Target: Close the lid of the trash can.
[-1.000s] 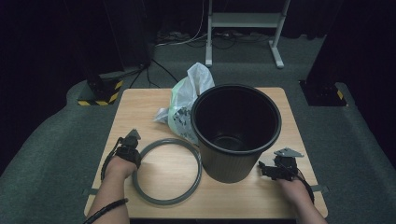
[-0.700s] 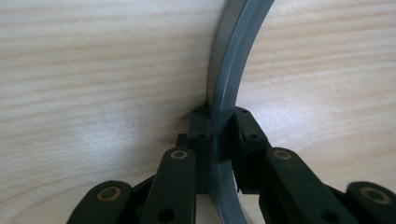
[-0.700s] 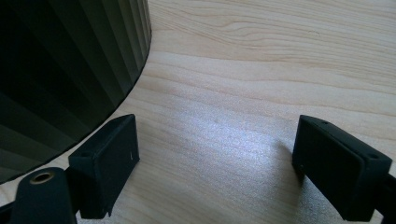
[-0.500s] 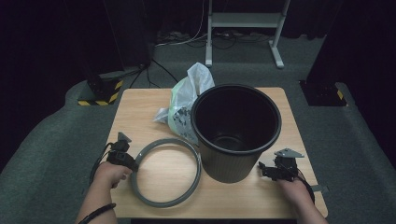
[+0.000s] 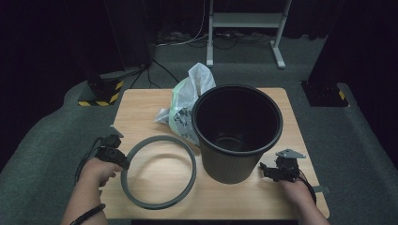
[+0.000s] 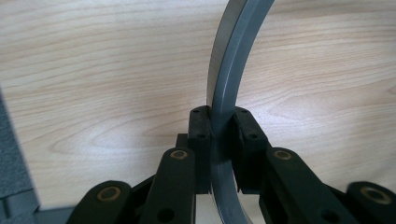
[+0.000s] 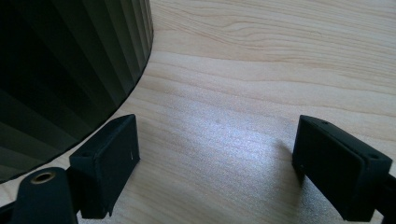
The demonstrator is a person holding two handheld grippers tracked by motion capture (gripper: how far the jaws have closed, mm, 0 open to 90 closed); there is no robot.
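A grey plastic ring [image 5: 158,171] lies on the front left of the wooden table [image 5: 141,108], left of a black ribbed bin [image 5: 237,131]. My left gripper [image 5: 121,161] is shut on the ring's left edge; in the left gripper view both pads [image 6: 200,135] press the grey ring [image 6: 233,70] from either side, with its rim tilted above the wood. My right gripper [image 5: 268,169] rests at the front right, beside the bin's base. Its jaws stand wide apart over bare wood, with the bin's wall [image 7: 70,60] just left of my right gripper [image 7: 215,158].
A white and green plastic bag [image 5: 185,105] lies crumpled behind the ring, against the bin's left side. Dark carpet surrounds the table, with a metal stand [image 5: 244,28] and a yellow-striped black base [image 5: 98,91] on the floor behind.
My left hand has drawn back toward the table's left edge and risen a little, taking the ring's left rim with it. The right hand has stayed put.
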